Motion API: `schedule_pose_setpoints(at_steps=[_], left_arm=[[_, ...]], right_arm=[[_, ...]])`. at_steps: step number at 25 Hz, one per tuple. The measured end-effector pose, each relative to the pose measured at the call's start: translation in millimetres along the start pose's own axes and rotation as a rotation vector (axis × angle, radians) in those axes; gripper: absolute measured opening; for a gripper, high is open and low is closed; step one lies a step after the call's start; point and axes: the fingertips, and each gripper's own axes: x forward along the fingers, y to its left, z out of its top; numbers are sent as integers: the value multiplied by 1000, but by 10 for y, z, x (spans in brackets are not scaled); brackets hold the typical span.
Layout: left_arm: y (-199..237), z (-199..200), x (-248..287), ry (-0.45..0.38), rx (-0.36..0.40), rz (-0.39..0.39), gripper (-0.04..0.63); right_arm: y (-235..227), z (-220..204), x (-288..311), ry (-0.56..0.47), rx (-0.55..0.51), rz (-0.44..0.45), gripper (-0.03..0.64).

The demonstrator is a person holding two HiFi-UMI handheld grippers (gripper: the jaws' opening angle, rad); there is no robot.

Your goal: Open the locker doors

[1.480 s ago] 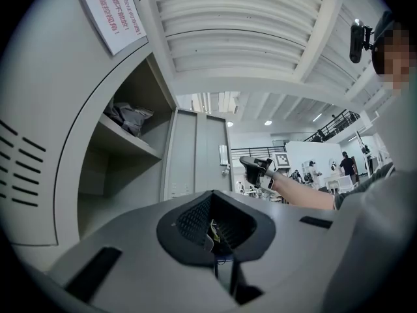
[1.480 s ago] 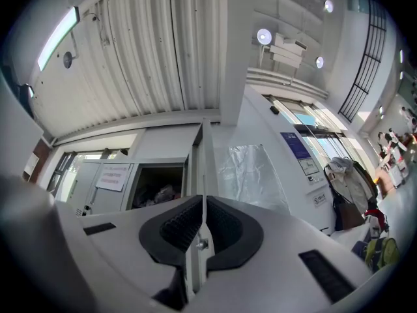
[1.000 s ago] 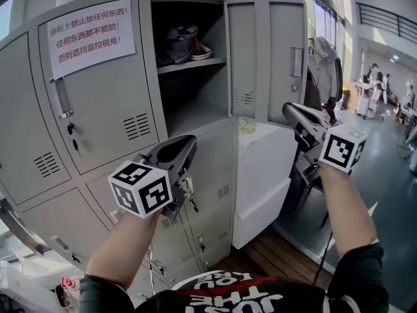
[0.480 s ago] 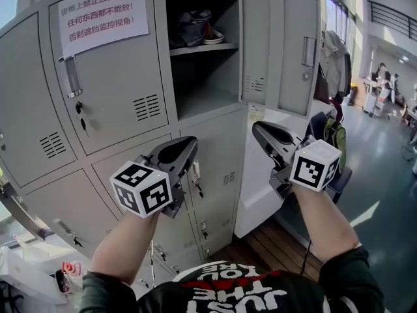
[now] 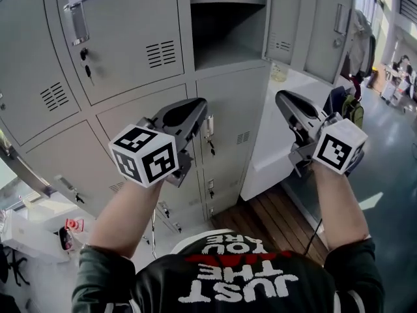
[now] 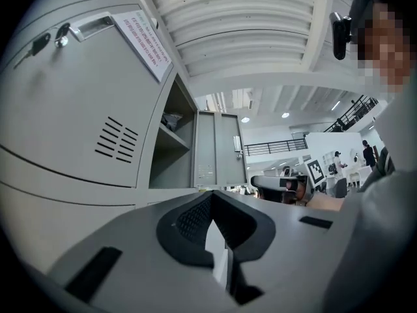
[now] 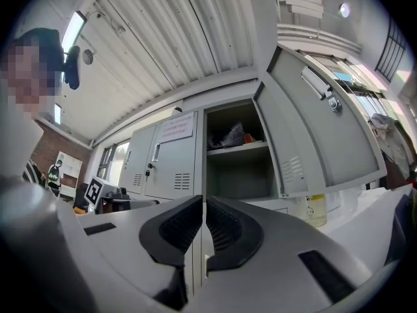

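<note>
The grey lockers fill the head view. The top right compartment (image 5: 225, 38) stands open, its door (image 5: 319, 25) swung out to the right. The upper left door (image 5: 124, 38) is closed, with a handle (image 5: 77, 21) and a key under it. My left gripper (image 5: 195, 109) is shut on nothing, just in front of the closed middle door (image 5: 231, 129) near its key (image 5: 208, 128). My right gripper (image 5: 283, 100) is shut and empty, in the air right of that door. The right gripper view shows the open compartment (image 7: 238, 162) and its door (image 7: 319, 135) straight ahead.
A white cabinet (image 5: 280, 142) stands right of the lockers, with a bottle (image 7: 315, 208) on top. Shoes (image 7: 231, 135) lie on the open locker's shelf. Wooden floor (image 5: 273, 220) lies below. Coats (image 5: 358, 38) and a backpack (image 5: 345, 106) are at the right.
The head view has tipped down, so the lockers have slid up in the frame. My right gripper came left and down from the open door. The left gripper stayed in much the same place.
</note>
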Motion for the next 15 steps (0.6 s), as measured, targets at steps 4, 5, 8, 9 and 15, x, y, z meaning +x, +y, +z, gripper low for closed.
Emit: schedule_pose_setpoints(at_steps=[4, 5, 8, 9, 15], left_arm=[[123, -179, -140, 30, 8, 55, 5], [152, -256, -185, 45, 10, 69, 5], [248, -540, -394, 93, 5, 116, 5], [283, -651, -490, 106, -6, 132, 5], [566, -1285, -1079, 161, -80, 227, 5]], right_arm=[[75, -212, 72, 2, 23, 40, 43], [96, -298, 95, 3, 33, 50, 43], [186, -652, 204, 19, 76, 88, 43], [232, -800, 249, 29, 91, 103, 43], [638, -1594, 608, 70, 126, 216, 43]])
